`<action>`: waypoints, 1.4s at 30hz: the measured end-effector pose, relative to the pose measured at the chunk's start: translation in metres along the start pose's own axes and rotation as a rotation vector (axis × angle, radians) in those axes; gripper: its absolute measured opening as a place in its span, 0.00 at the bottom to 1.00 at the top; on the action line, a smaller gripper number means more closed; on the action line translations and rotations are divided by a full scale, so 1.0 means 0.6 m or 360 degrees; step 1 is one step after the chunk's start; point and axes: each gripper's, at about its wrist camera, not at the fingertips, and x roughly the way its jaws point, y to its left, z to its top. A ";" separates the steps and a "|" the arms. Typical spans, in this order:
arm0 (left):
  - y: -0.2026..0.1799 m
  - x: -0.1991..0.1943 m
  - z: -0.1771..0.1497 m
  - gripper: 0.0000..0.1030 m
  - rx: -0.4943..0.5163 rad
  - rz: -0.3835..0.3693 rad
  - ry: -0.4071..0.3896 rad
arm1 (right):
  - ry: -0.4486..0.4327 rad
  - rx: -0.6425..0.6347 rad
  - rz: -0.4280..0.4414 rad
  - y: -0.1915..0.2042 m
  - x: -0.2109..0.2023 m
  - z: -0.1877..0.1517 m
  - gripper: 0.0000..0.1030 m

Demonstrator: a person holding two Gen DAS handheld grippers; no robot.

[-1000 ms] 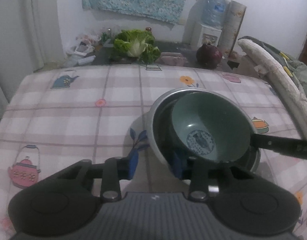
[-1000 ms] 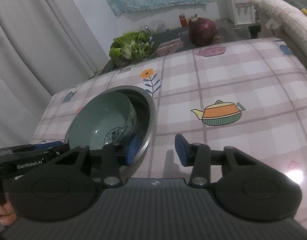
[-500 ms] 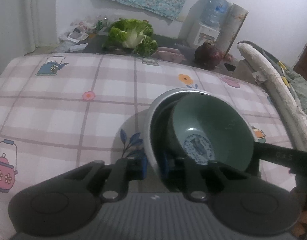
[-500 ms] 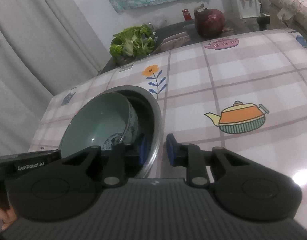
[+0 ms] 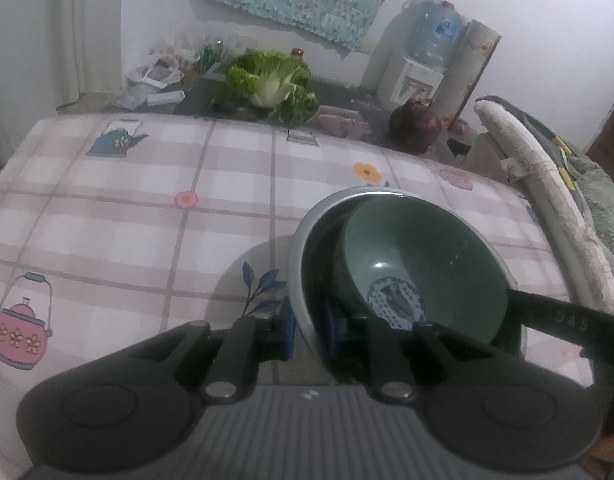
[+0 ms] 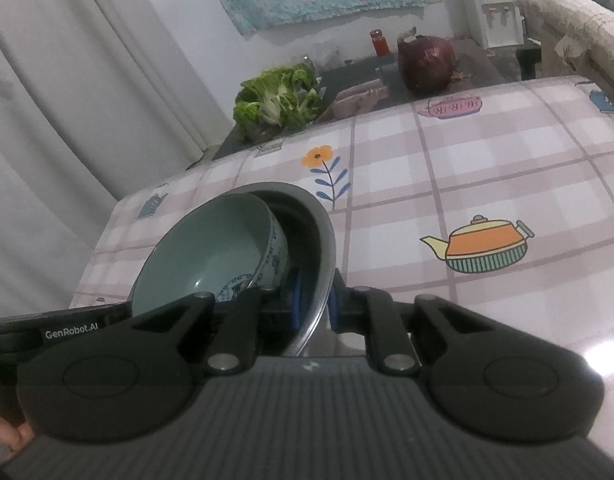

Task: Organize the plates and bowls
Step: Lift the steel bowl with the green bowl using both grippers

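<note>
The landmark is the round grey metal bowl [image 5: 297, 264] that stands on the pink checked tablecloth with teapot pictures [image 5: 107, 216]. Far to the left of it, at the near edge of the cloth, a pink teapot picture [image 5: 19, 338] is printed. Beyond the metal bowl, behind the far edge of the cloth, a green leafy cabbage [image 5: 269, 84] lies on a dark surface, and more to the right a dark red round onion [image 5: 415, 130]. Behind that stands a white water dispenser with a blue bottle [image 5: 421, 60]. Inside the metal bowl a green ceramic bowl with a blue pattern [image 5: 427, 264] leans tilted against the wall.

The left gripper [image 5: 309, 326] is closed narrowly on the near left rim of the metal bowl, one blue pad outside and one inside. The right gripper [image 6: 313, 302] pinches the opposite rim of the metal bowl in the same way, just beside the green bowl.
</note>
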 end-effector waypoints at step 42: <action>0.004 -0.249 -0.275 0.13 -0.0050 0.0076 0.0003 | 0.0169 0.0014 0.0021 0.088 -0.235 -0.281 0.15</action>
